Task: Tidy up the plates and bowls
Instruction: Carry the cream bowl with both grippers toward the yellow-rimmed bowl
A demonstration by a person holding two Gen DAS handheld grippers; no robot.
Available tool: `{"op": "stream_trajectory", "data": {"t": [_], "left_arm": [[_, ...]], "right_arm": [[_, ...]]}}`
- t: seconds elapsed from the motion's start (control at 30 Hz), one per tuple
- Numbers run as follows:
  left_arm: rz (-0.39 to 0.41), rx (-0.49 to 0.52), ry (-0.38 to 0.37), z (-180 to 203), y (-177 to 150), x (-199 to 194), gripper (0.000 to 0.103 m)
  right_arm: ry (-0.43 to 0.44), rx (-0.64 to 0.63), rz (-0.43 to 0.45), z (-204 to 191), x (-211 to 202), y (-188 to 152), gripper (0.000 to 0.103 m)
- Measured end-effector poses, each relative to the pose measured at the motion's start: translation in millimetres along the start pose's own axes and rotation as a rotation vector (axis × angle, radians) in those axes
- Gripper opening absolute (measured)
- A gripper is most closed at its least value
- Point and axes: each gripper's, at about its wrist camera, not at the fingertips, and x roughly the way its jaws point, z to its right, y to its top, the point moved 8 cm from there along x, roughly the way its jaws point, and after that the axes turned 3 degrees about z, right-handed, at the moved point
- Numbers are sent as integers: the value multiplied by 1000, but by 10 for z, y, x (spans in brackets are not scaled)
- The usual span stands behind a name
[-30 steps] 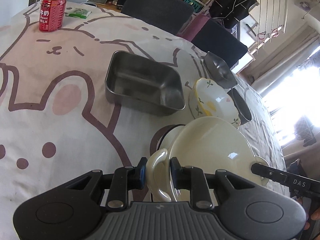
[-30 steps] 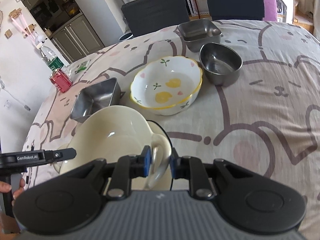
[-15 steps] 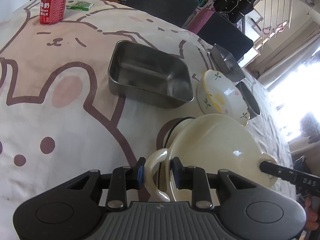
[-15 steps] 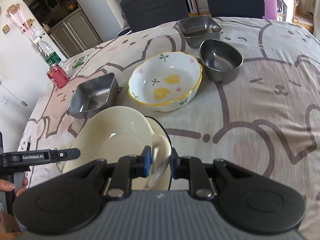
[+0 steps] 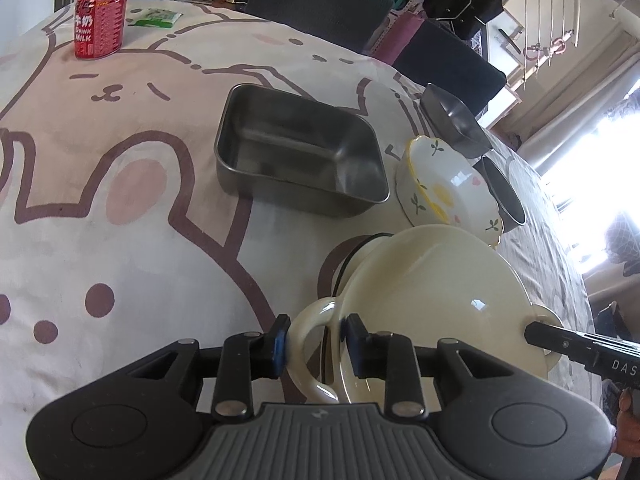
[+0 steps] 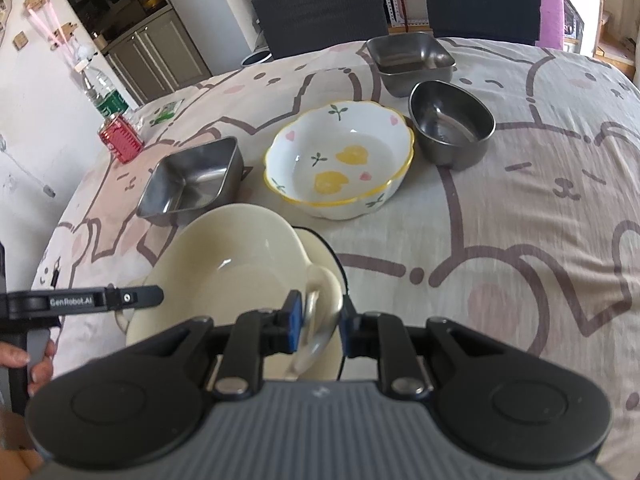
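On tabletop [image 5: 120,240], cream bowl [image 5: 432,292] tilted over a dark-rimmed plate [image 6: 320,248]; left tongs [image 5: 314,344] and right tongs [image 6: 318,326] each clamp a handle; floral bowl [image 6: 340,164] at 12 o'clock.

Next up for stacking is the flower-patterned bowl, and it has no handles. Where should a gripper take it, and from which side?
Pinch the wall of the flower-patterned bowl at its near rim, one finger inside and one outside, coming down from above. It stands upright and empty. The oval steel bowl crowds its right side and the rectangular steel tray its left.
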Motion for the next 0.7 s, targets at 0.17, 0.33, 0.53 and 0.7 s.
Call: {"op": "stream_trajectory", "data": {"t": [0.17,0.33,0.53,0.7], "left_arm": [[-4,33,5,22,2,-5,32],[-13,79,3,65,1,-12,30],[-28,85,-9,93,-15,1,31],[-36,96,-4,100,-23,4,31]], "right_arm": [[0,-39,-18,-3,7,-38,25],[10,-55,-42,11,20,-97,26],[29,-21,-68,99,85,-143,27],[16,-31,-72,103,127,-169,28]]}}
